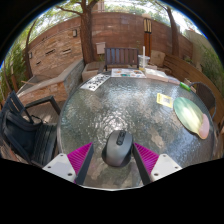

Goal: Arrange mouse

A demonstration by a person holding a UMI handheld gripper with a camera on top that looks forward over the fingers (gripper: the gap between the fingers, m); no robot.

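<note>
the gripper (116, 160) is open, with the mouse (118, 148) sitting between its fingers on the table (130, 105). close slowly and squeeze both sides evenly.

Round glass table (120, 105), rippled top, outdoors. Green plate (190, 111) near one edge, small yellow card (165, 99) just beside it. White keyboard (95, 83) at far side. White cup (144, 62) beyond, further back. Dark chair (28, 128) beside table. Brick wall (65, 45) behind, tree trunk (87, 30) in front of it.
</note>
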